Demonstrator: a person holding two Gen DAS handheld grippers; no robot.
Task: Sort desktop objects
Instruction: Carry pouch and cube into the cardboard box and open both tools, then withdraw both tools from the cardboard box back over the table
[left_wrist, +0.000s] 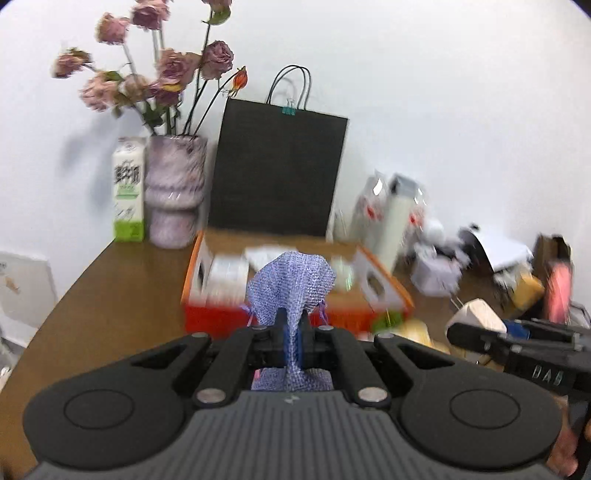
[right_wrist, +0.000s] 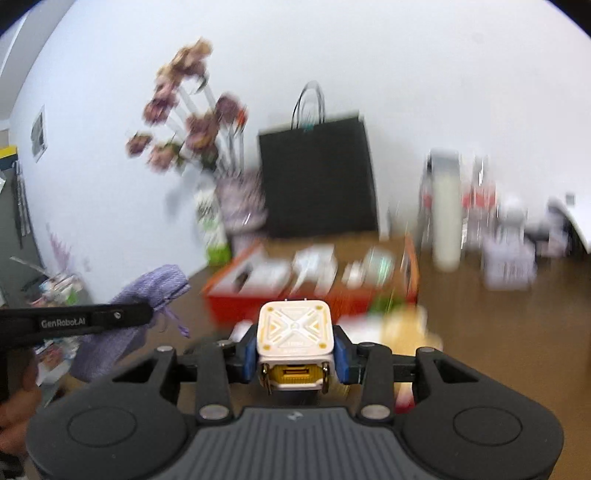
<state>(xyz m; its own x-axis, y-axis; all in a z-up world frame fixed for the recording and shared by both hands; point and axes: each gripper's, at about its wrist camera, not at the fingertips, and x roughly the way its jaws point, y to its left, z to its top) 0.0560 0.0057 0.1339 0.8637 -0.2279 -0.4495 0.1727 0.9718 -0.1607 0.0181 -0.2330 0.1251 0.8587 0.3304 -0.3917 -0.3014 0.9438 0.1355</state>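
Pinched tight in the left gripper (left_wrist: 293, 328), a purple mesh pouch (left_wrist: 291, 284) hangs above the desk (left_wrist: 110, 295). Beside it, the right gripper (right_wrist: 295, 360) clamps a white and yellow cube charger (right_wrist: 293, 332). Both are airborne just short of the orange box (left_wrist: 384, 280), which already holds several white items. Beyond, a black bag (left_wrist: 277, 170), a vase (left_wrist: 173, 192) and right-hand clutter remain unsorted.
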